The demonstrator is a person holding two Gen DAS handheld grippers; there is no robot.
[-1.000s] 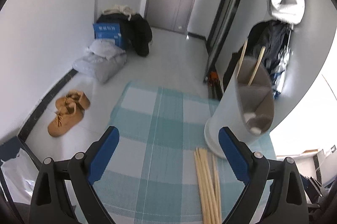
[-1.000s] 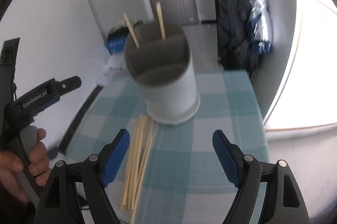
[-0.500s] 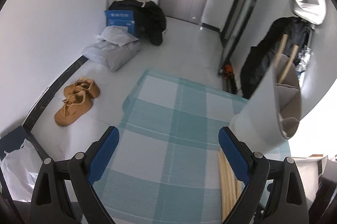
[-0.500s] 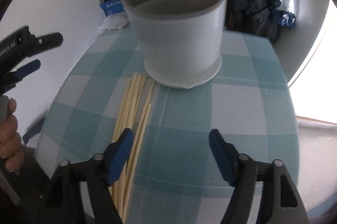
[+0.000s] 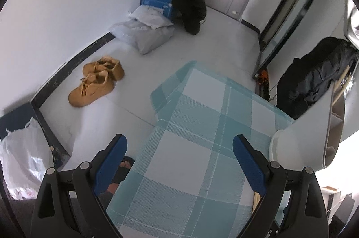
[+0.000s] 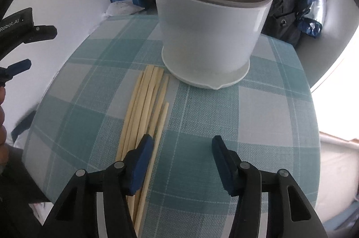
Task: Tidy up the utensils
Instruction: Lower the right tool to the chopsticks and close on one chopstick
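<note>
A white utensil holder (image 6: 208,20) with grey compartments stands at the back of the teal checked table (image 6: 269,103). Several wooden chopsticks (image 6: 148,103) lie side by side in front of it. My right gripper (image 6: 181,143) hovers low over their near ends with its jaws closing. Its left finger covers the bundle, the rightmost stick lies between the jaws, and the pads touch nothing. My left gripper (image 5: 179,141) is open and empty above the table's (image 5: 190,159) left part. In that view the holder (image 5: 309,137) sits at the right edge with two chopsticks (image 5: 341,83) in it.
On the floor to the left are tan shoes (image 5: 96,81), grey bags (image 5: 145,36), a blue box (image 5: 156,0) and a white plastic bag (image 5: 22,152). Dark jackets (image 5: 314,81) hang beyond the table. A sandalled foot (image 5: 123,168) shows by the table's edge.
My right gripper has come down close to the chopsticks and its jaws have narrowed. My left gripper has shifted left, so the holder has slid to the right edge of its view.
</note>
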